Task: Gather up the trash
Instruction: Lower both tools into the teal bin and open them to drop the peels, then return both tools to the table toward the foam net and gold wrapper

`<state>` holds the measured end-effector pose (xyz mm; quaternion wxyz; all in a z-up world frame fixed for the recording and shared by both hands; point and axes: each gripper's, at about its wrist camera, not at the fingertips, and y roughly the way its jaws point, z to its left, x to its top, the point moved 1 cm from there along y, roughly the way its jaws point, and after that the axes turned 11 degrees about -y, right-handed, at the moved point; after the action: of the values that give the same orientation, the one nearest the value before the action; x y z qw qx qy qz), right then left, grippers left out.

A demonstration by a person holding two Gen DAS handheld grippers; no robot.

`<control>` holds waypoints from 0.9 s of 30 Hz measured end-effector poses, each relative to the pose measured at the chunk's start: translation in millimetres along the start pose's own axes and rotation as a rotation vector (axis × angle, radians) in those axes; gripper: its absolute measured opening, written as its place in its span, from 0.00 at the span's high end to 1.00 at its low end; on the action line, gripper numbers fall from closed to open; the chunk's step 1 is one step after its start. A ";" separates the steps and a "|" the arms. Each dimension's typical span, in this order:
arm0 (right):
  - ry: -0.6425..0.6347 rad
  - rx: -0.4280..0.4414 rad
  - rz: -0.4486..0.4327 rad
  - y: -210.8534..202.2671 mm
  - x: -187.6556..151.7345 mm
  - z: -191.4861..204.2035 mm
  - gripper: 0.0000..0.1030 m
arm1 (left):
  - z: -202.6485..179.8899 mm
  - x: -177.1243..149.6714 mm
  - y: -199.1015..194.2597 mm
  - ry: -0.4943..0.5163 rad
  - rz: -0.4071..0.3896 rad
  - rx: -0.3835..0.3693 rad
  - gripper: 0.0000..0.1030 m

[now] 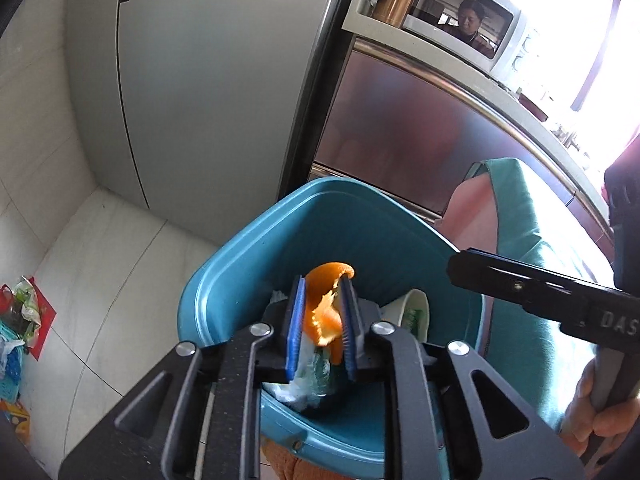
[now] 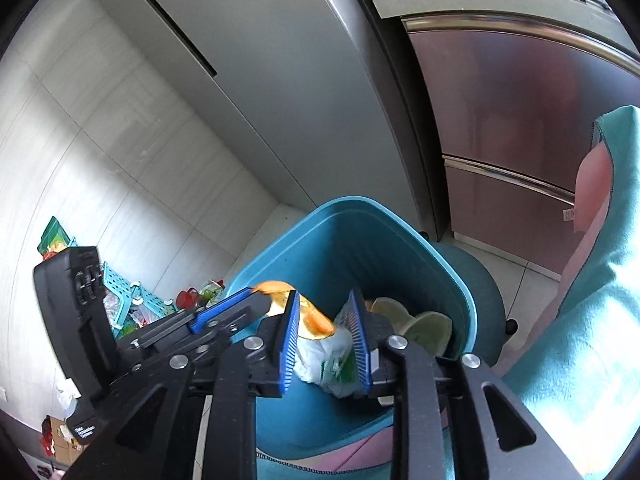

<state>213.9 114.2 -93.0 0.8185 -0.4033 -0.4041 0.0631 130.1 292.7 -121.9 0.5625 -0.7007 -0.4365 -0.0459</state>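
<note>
1. Currently at a drop-off step: both tools hang over the open blue bin (image 1: 360, 232), which stands on the floor in front of a grey fridge (image 1: 192, 80).
2. Left gripper (image 1: 324, 280): blue pads a little apart, closed on an orange peel (image 1: 324, 312). The peel touches both pads and sits above the bin's mouth, not yet down among the rest.
3. Right gripper (image 2: 323, 296): pads apart, and nothing seems held. The white and green wrapper (image 2: 320, 356) seen through the gap looks to lie lower, inside the bin. From the left wrist view its tip carries nothing. A hand (image 1: 596, 412) grips its handle.
4. Done so far, judging by the contents: the bin already holds the wrapper and some pale green cup pieces (image 2: 420, 324) against its right wall. It is far from full.
5. Left to do: let the peel fall. It is well inside the rim, so a plain release should land it.
6. After that, uncertain. A heap of bags and a small basket (image 2: 132, 300) lies on the floor by the wall, well apart from the bin. Whether that counts as trash I cannot tell.
7. A teal cloth (image 2: 600, 320) just beside the bin shows no litter on the part in view.
8. Judgement: one item short of finishing this load; the rest of the room is not visible enough to call the task complete.
</note>
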 end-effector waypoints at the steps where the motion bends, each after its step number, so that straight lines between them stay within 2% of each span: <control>1: 0.005 0.003 -0.002 -2.7 -1.2 -1.7 0.76 | -0.3 -0.8 0.7 0.002 0.000 -0.001 0.79; 10: 0.027 0.029 -0.049 -30.0 -16.6 -11.2 0.72 | -6.2 -2.4 -6.9 0.020 -0.022 -0.021 0.78; 15: 0.016 0.028 -0.098 -63.0 -30.7 -11.7 0.70 | -24.9 -10.2 -26.5 0.067 -0.052 -0.067 0.76; 22: 0.027 -0.027 -0.195 -124.6 -60.8 -26.5 0.64 | -75.7 -28.8 -55.2 0.171 -0.067 -0.206 0.71; 27: 0.089 -0.103 -0.249 -171.9 -97.2 -54.3 0.62 | -119.7 -47.1 -67.3 0.239 -0.013 -0.344 0.68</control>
<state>149.5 -75.3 -49.0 0.8152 -0.3941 -0.4172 -0.0779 107.6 166.3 -54.3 0.4819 -0.7731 -0.3569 -0.2064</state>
